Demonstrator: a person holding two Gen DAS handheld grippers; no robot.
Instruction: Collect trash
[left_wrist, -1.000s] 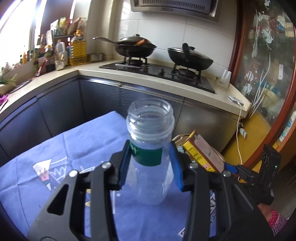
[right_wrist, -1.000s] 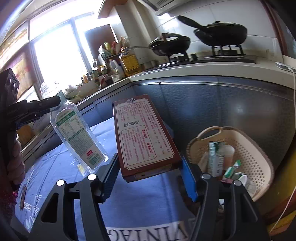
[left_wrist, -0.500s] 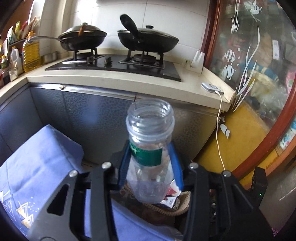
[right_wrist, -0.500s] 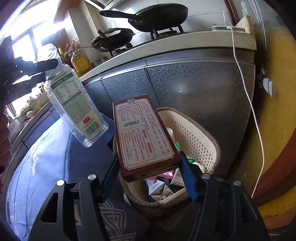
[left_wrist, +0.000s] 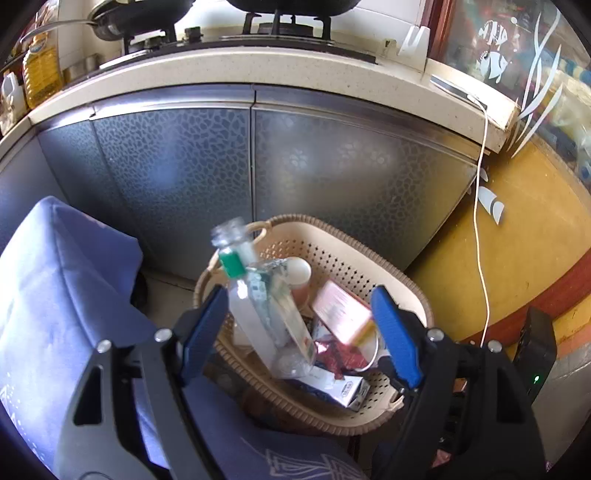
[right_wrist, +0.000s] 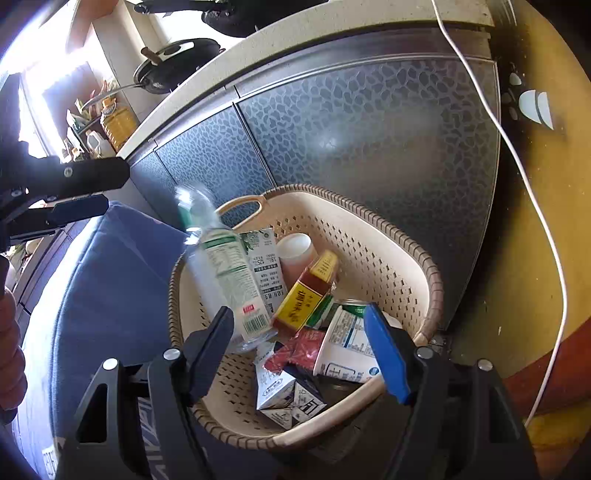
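Kitchen cabinet fronts of dimpled grey steel close off the back of the scene, and at their foot on the floor stands the cream basket (right_wrist: 373, 236), just beside the blue-clothed desk (left_wrist: 55, 295).

Inside the basket the clear plastic bottle (right_wrist: 225, 273) is blurred and tilted, neck up toward the handle, its base low among the rubbish; it looks to be dropping in. Next to it the red-and-yellow carton (right_wrist: 306, 295) lies slanted across the heap, touching a milk carton (right_wrist: 267, 269). Around these sit a paper cup (right_wrist: 295, 247), a white tub (right_wrist: 347, 347), a red wrapper (right_wrist: 299, 350) and a small folded carton (right_wrist: 284, 395).

Above them, the left tongs (left_wrist: 301, 332) have just been opening and stand wide, with the bottle loose between the blue pads, which do not press on it. The right tongs (right_wrist: 299, 354) have likewise just been opening and hang spread over the near rim, nothing gripped (the carton lies clear beyond the pads).

So the step in hand is the release: both pieces let go into the basket. Next, I judge, both tongs should lift clear of the rim and swing toward the desk to look for more rubbish, with jaws kept wide. Whether any remains there cannot be told from these views.
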